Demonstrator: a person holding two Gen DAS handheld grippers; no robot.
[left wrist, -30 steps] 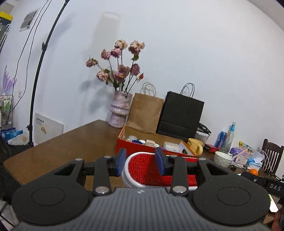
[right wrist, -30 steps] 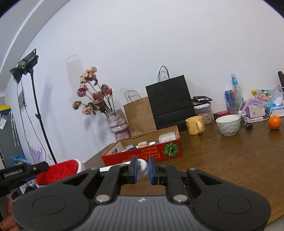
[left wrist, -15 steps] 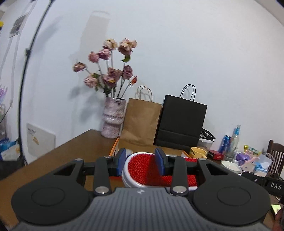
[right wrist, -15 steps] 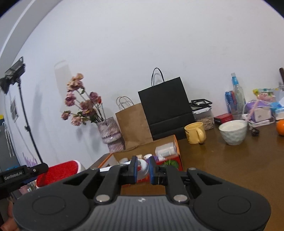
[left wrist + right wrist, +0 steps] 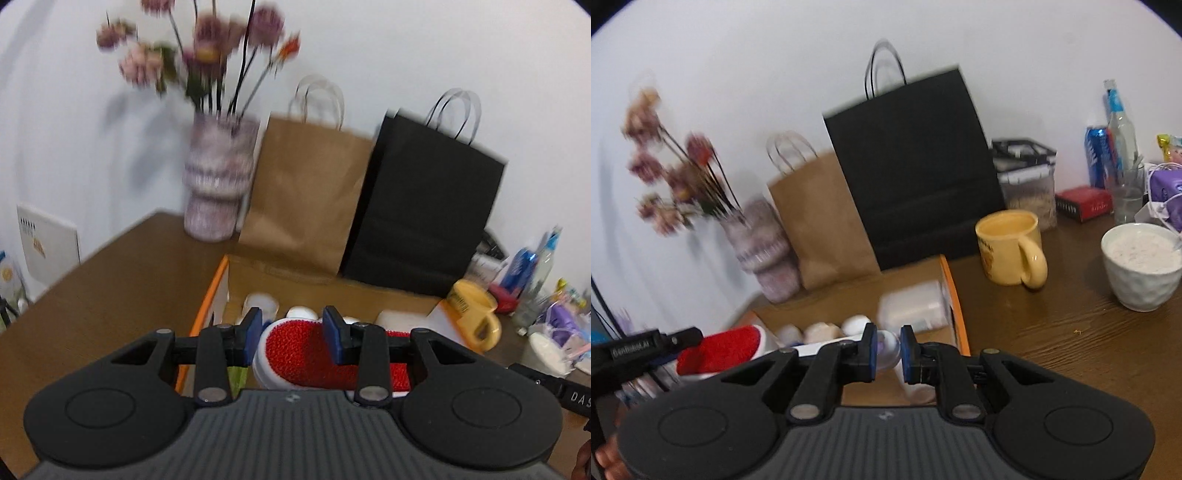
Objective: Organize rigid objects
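Observation:
My left gripper (image 5: pixel 291 334) is shut on the red-bristled head of a white brush (image 5: pixel 295 350), held above the open cardboard box (image 5: pixel 218 291). The brush's red head also shows in the right wrist view (image 5: pixel 720 349). My right gripper (image 5: pixel 887 350) is shut on the brush's white handle end (image 5: pixel 888 349), over the box (image 5: pixel 955 306). Inside the box lie small white jars (image 5: pixel 855 325) and a clear plastic container (image 5: pixel 910 308).
A vase of dried flowers (image 5: pixel 219 181), a brown paper bag (image 5: pixel 306 192) and a black paper bag (image 5: pixel 421 221) stand behind the box. A yellow mug (image 5: pixel 1010 247), a white bowl (image 5: pixel 1141 267), bottles and clutter are to the right on the wooden table (image 5: pixel 1071 332).
Both grippers have carried the brush forward and tilted down, from in front of the box to over its open top. The box contents now lie right under the fingers.

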